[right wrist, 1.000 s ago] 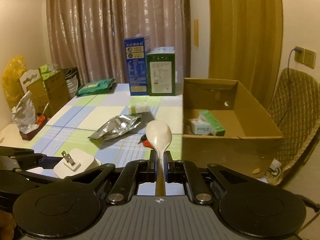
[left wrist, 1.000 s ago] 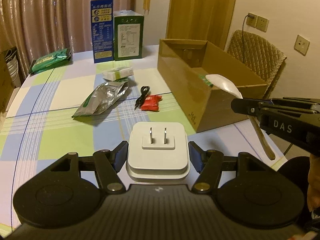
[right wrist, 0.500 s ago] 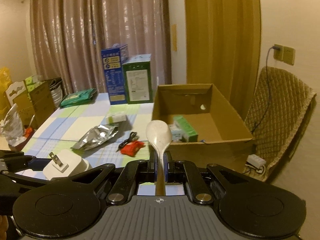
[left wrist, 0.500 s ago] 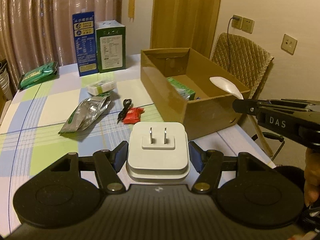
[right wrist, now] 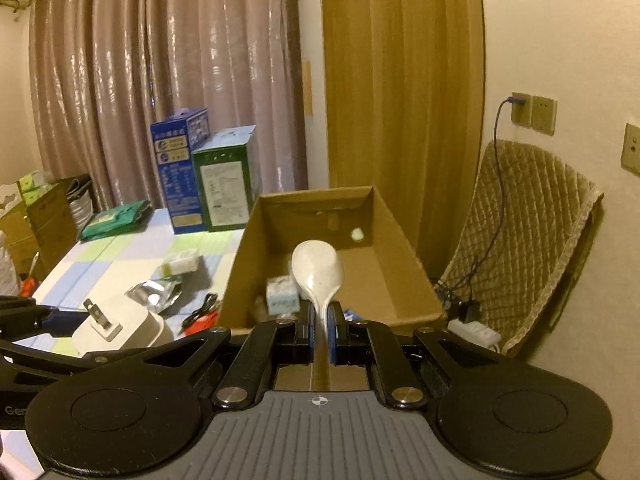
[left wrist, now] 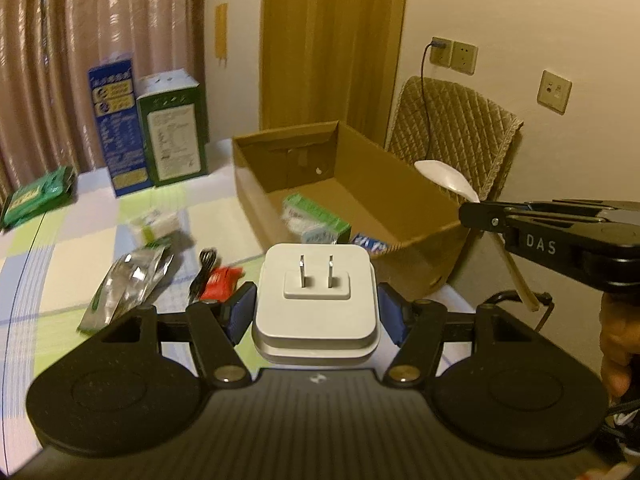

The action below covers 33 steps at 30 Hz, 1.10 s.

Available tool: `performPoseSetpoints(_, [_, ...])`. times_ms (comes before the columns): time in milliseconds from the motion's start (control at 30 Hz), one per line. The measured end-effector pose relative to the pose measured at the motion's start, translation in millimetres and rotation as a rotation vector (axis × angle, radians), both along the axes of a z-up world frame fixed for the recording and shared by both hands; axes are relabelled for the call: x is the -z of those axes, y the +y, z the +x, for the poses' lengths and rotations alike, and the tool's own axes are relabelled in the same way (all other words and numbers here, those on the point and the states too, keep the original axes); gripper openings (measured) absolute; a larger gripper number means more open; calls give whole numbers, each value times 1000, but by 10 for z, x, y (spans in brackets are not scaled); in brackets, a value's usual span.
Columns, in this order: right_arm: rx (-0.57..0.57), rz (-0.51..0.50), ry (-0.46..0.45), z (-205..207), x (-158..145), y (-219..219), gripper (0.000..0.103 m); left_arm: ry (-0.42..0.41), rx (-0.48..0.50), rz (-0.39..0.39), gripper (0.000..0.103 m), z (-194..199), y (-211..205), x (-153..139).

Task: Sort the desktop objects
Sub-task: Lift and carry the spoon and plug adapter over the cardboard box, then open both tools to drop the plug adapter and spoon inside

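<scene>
The left gripper (left wrist: pixel 316 312) clamps a white square plug adapter (left wrist: pixel 316 300), its two metal prongs facing up. The right gripper (right wrist: pixel 320 332) pinches the handle of a white spoon (right wrist: pixel 318 274), whose long axis runs forward, bowl over the open brown cardboard box (right wrist: pixel 404 256) on the table.

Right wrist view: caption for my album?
Gripper holding a white spoon before a cardboard box.
</scene>
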State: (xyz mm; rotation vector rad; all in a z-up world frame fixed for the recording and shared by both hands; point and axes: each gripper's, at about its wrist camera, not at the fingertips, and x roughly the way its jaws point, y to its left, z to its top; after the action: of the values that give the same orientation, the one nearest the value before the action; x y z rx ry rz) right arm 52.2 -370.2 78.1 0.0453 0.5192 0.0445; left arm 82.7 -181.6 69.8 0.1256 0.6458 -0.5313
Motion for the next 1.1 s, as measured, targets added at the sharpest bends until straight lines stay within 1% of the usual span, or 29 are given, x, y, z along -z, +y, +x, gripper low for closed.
performPoseSetpoints(167, [-4, 16, -1, 281, -84, -145, 3, -9, 16, -10, 60, 272, -216, -43])
performPoseSetpoints(400, [-8, 79, 12, 778, -150, -339, 3, 8, 11, -25, 60, 683, -417, 2])
performPoseSetpoints(667, [-6, 125, 33, 1264, -132, -521, 3, 20, 10, -50, 60, 1080, -639, 74])
performPoseSetpoints(900, [2, 126, 50, 1481, -32, -602, 3, 39, 31, -54, 60, 1275, -778, 203])
performPoseSetpoints(967, [4, 125, 58, 1514, 10, -618, 3, 30, 39, -48, 64, 1284, -798, 235])
performPoseSetpoints(1100, [8, 125, 71, 1524, 82, -641, 3, 0, 40, -29, 64, 1247, -767, 243])
